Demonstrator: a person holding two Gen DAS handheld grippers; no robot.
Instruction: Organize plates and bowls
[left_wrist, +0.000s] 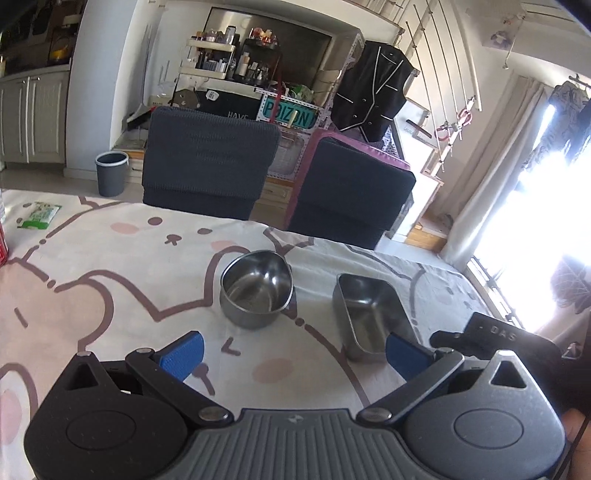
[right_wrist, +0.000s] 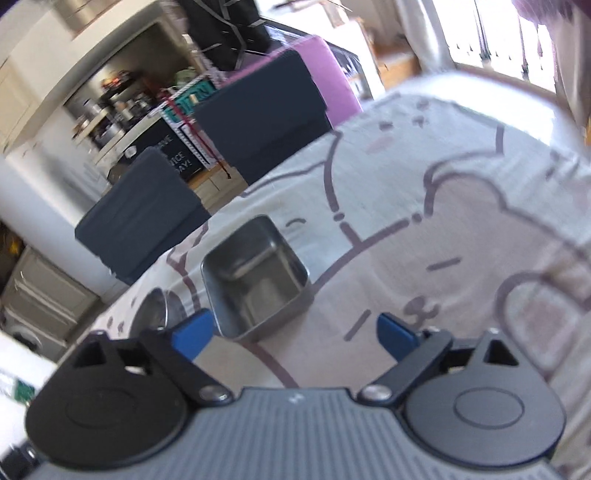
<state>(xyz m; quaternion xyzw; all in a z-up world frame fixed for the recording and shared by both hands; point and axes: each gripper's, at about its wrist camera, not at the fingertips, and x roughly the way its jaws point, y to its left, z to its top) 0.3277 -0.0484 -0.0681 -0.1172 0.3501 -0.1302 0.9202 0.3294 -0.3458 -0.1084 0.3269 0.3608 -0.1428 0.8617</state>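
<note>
Plenty of bare tablecloth (left_wrist: 110, 302) is lying left of the round steel bowl (left_wrist: 256, 290), which is sitting near the table's far edge by two dark chairs (left_wrist: 210, 166). Just right of the bowl, apart, is sitting a rectangular steel tin (left_wrist: 369, 314), shiny, nothing inside either. The left gripper (left_wrist: 295, 354) and right gripper (right_wrist: 293, 336) are hovering wide apart, holding nothing.

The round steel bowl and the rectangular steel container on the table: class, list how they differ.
The round steel bowl has a circular rim; the rectangular steel container has straight sides and rounded corners. In the left wrist view, the bowl sits left, the container right, apart. Both are shiny metal, upright and empty.
</note>
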